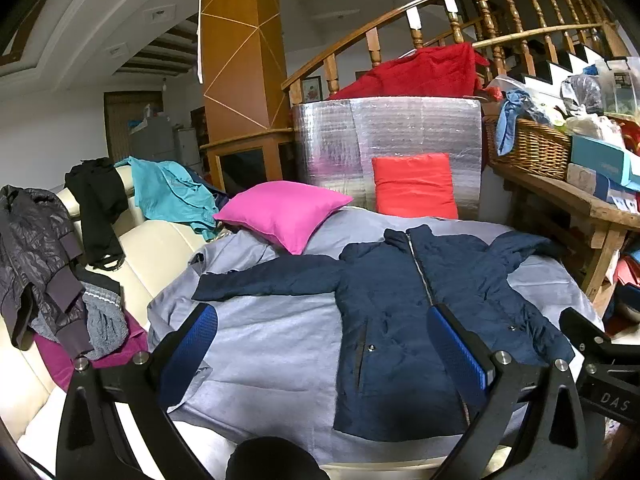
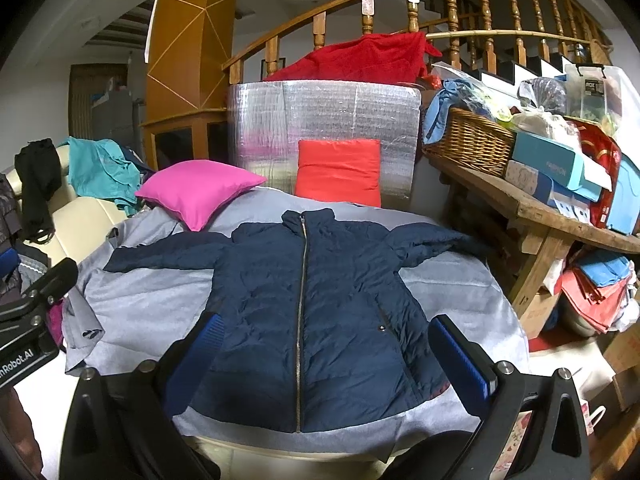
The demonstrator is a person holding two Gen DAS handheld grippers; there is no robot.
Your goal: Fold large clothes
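Left fingers: I see my left gripper (image 1: 322, 330) spread wide with nothing between the blue pads (image 1: 460, 354); it hangs above the near edge of the bedding, not touching the cloth.

Right fingers: my right gripper (image 2: 324, 340) is likewise released and empty, its pads (image 2: 460, 356) parted over the jacket's hem (its black frame also shows at 4 o'clock in the left wrist view).

Jacket: the navy quilted jacket (image 2: 312, 300) lies flat and face up, zipped, collar toward 12 o'clock, hem toward 6 o'clock. One sleeve runs out toward 9 o'clock; the other bends toward 2 o'clock.

Sheet: a grey sheet (image 2: 152, 300) lies under the whole jacket, rumpled at its 9 o'clock edge.

Cushions: a pink cushion (image 2: 200, 190) sits at 11 o'clock just beyond the jacket's shoulder; a red-orange cushion (image 2: 340, 170) stands at 12 o'clock against a silver foil panel (image 2: 320, 116).

Left side: a cream sofa (image 1: 160, 248) at 9 o'clock carries a teal garment (image 1: 168, 192), a black garment (image 1: 96, 204) and a dark puffer jacket (image 1: 36, 256).

Right side: a wooden table (image 2: 532, 208) at 2 o'clock holds a wicker basket (image 2: 468, 140) and boxes.

Behind: a wooden stair railing (image 2: 440, 12) with a red cloth (image 2: 360, 60) in front of it.
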